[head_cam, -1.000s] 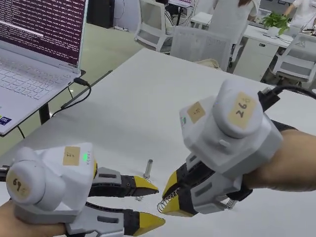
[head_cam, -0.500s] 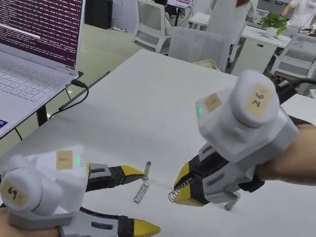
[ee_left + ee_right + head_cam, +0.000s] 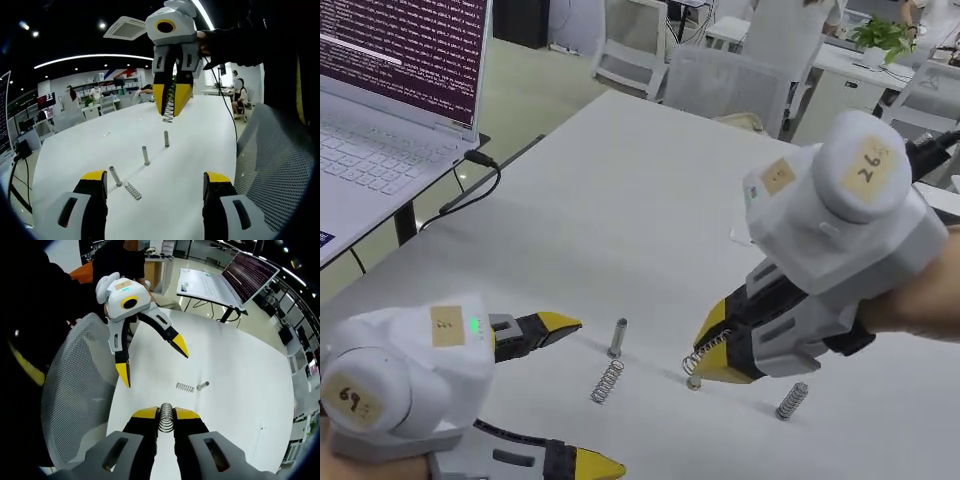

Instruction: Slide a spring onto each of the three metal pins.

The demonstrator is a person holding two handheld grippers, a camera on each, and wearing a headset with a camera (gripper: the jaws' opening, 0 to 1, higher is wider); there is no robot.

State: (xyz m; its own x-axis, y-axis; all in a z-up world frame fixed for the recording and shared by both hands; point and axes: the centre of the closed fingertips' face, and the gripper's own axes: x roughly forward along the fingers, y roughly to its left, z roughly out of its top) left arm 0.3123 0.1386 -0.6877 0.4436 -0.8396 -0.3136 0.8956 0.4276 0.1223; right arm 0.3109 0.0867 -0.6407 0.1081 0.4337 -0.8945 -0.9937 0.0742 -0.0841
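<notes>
Right gripper point(image 3: 712, 352) clamps a small silvery steel coil spring point(image 3: 166, 420): probably light and bendy, best held near one end. Left gripper point(image 3: 155, 176) gapes.

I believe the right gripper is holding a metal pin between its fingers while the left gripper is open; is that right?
Not quite: the right gripper is shut on a spring, not a metal pin, as the right gripper view shows. The left gripper is indeed open.
</notes>
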